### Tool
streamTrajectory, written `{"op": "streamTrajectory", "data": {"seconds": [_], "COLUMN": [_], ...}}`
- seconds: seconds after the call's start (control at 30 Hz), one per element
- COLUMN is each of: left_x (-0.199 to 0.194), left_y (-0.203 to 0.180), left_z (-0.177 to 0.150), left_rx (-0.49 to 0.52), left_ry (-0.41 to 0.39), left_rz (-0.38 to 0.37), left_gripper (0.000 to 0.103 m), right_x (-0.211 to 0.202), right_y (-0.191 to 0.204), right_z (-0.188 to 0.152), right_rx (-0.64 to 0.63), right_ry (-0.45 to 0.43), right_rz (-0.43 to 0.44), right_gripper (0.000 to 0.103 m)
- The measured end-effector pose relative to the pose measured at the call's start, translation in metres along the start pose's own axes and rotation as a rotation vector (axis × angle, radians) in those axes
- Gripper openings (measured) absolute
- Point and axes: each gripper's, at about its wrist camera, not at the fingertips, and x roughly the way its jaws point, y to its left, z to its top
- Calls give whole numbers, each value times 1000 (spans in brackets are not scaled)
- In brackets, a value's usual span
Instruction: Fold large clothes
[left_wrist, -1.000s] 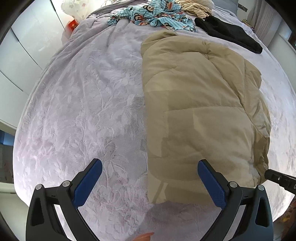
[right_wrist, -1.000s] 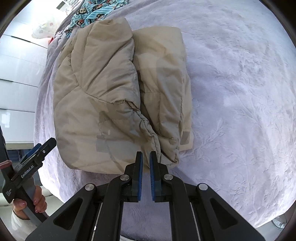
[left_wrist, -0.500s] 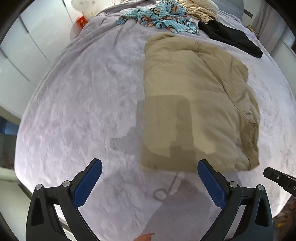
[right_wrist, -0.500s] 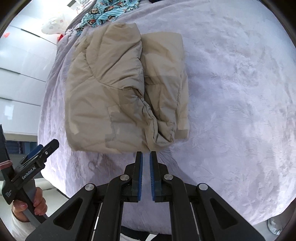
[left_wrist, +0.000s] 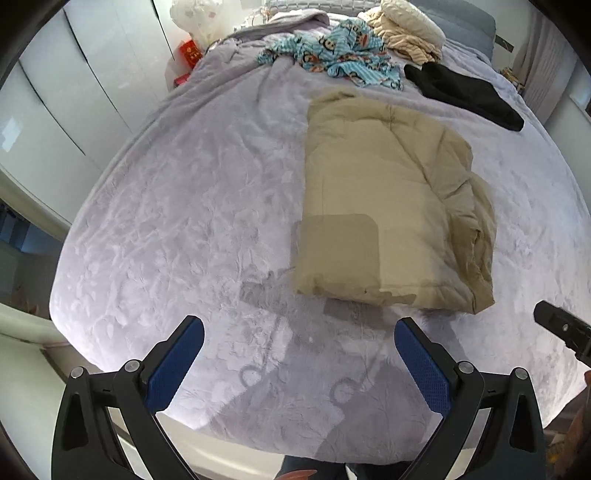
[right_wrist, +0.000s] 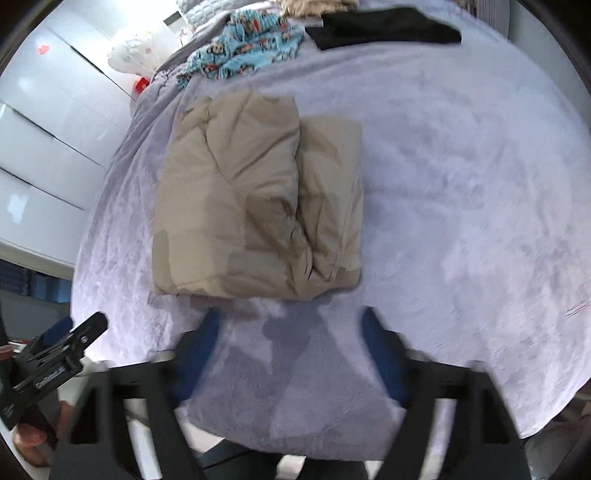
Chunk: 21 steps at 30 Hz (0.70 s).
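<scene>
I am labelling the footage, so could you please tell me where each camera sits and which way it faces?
Left wrist: sits on the left tongs, angled steeply down over the bed's near edge at the folded beige jacket; its own open blue pads show, and the right tongs' tip at the right edge.
Right wrist: sits on the right tongs, also facing down; its blurred jaws are opening with nothing between them; a hand holding the left tongs shows lower left.
Shared: jacket, purple bedspread, blue patterned garment.
</scene>
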Motion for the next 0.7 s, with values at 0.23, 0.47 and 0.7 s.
{"op": "streamTrajectory", "data": {"seconds": [0.23,0.47,0.7], "left_x": [-9,-9,-16], "left_y": [8,28,39], "left_z": [18,36,47], "left_rx": [18,55,67], "left_ry": [-42,-69,-84], "left_rz": [-20,-11,-16], "left_gripper": [103,103,103], "right_x": [-15,-14,-25], "right_y": [18,34,44], "right_z": [10,15,23], "right_rx": [-22,18,49], "right_ry": [-66,-113,-129], "right_rz": [-10,-63,-93], "right_gripper": [103,103,103]}}
